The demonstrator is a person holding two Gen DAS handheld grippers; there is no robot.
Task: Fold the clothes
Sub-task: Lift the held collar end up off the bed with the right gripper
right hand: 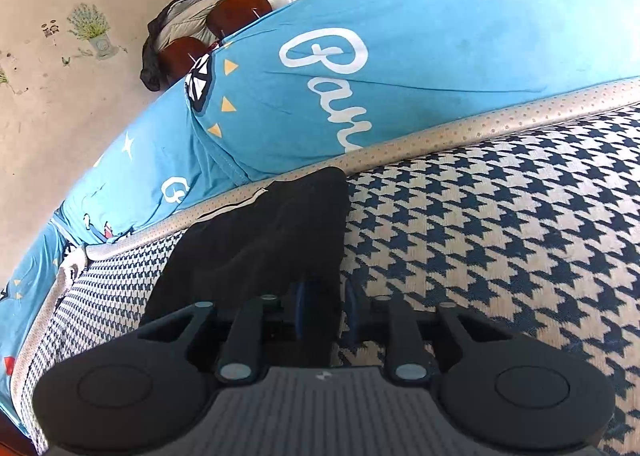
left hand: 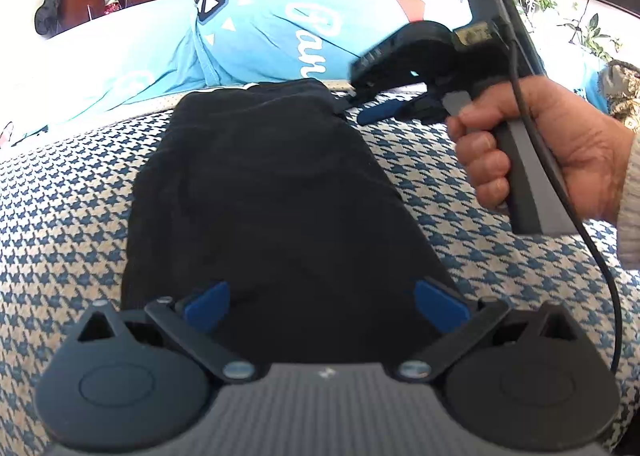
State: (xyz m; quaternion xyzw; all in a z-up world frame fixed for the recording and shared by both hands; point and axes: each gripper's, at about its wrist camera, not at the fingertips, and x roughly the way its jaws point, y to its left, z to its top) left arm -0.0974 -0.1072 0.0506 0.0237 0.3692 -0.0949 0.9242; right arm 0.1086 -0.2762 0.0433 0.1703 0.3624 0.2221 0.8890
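The black garment (left hand: 260, 192) lies flat on the houndstooth cushion (left hand: 60, 216), its long axis running from the left gripper (left hand: 326, 300) away toward the blue cover (left hand: 260, 36) behind. Left gripper: fingers spread wide, hovering over the near edge, nothing held. Right gripper (right hand: 322, 310): fingers drawn close together with the garment's far right corner between them — apparently pinching the cloth. The right hand (left hand: 552, 160) is therefore nearer the far end; the fold likely runs along that axis.
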